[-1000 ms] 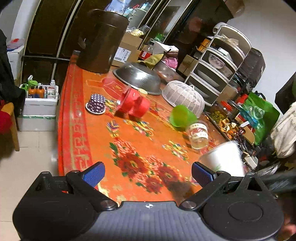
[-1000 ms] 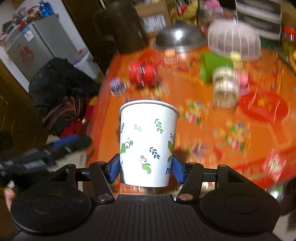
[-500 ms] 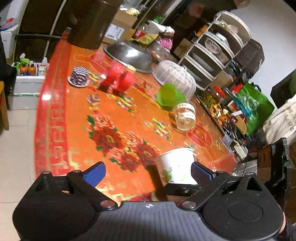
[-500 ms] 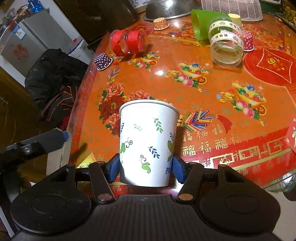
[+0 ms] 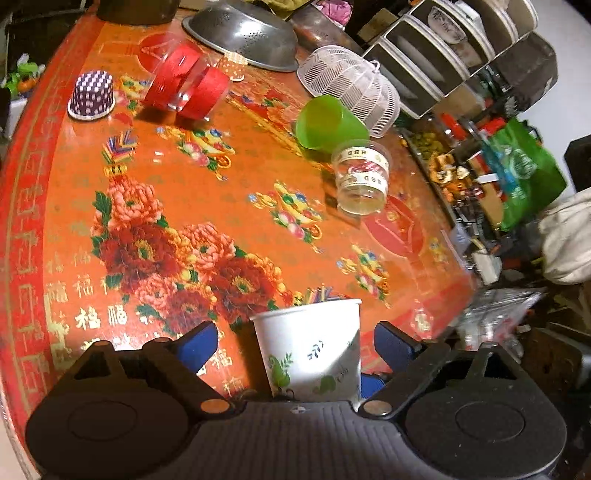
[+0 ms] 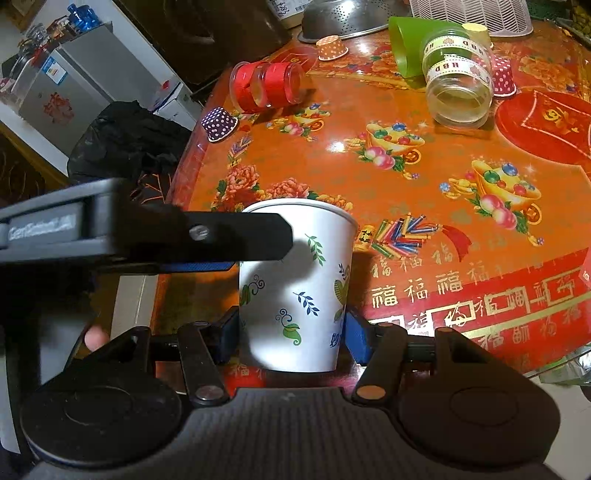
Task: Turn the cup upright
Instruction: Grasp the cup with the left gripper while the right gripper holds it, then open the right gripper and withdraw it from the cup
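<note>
A white paper cup with leaf prints (image 6: 295, 291) stands upright, rim up, at the near edge of the orange flowered table (image 6: 424, 177). My right gripper (image 6: 291, 336) is shut on the paper cup's lower part, blue pads on both sides. The cup also shows in the left wrist view (image 5: 314, 350), between the wide-open fingers of my left gripper (image 5: 291, 345), which do not touch it. One left finger (image 6: 207, 236) crosses in front of the cup's rim in the right wrist view.
On the table lie a red-banded clear jar (image 5: 184, 88) on its side, a green cup (image 5: 328, 122) on its side, a clear jar with HBD tape (image 5: 362, 177), a purple dotted paper liner (image 5: 92, 96), a steel colander (image 5: 243, 33) and a white basket (image 5: 351, 88).
My left gripper has moved in around the cup, which now sits between its open fingers. My right gripper has lowered the cup towards the table's near edge.
</note>
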A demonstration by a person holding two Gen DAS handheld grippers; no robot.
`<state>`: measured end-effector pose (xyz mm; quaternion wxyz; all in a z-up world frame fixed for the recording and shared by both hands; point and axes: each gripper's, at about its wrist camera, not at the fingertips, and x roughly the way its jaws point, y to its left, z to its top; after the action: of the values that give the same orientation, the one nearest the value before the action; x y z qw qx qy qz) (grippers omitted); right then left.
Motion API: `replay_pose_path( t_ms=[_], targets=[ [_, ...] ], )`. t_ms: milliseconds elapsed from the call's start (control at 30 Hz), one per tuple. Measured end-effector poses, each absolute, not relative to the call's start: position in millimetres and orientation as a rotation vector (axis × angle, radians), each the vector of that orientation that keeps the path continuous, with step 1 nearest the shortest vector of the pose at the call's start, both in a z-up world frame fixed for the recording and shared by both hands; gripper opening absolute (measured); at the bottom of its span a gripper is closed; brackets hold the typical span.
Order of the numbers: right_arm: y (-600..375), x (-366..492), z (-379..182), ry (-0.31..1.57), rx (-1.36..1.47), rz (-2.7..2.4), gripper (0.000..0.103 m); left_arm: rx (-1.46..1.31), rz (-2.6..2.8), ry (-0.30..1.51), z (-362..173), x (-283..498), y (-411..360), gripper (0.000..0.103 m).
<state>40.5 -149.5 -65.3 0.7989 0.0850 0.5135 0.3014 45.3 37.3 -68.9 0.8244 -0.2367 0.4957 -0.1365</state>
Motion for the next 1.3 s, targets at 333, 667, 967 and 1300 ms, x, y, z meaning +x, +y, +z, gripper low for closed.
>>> replay_pose_path(
  t_ms=[333, 667, 967, 1300],
  targets=[
    [-151.3, 40.1, -65.6, 1.1, 0.188, 0.661, 0.059, -0.479, -0.29, 1.122, -71.4, 59.3, 19.3, 0.084],
    [-152.0, 37.8, -64.7, 1.099, 0.185, 0.661, 0.059, -0.408, -0.253, 1.145, -75.1, 67.3, 8.1, 0.075],
    [-153.9, 34.4, -64.1, 1.093, 0.18, 0.679, 0.066, -0.354, -0.252, 1.139, -73.9, 67.3, 3.1, 0.074],
    [-193.6, 23.7, -55.8, 1.023, 0.249, 0.682, 0.102, -0.344, -0.27, 1.127, -74.3, 67.6, 2.0, 0.074]
  ],
)
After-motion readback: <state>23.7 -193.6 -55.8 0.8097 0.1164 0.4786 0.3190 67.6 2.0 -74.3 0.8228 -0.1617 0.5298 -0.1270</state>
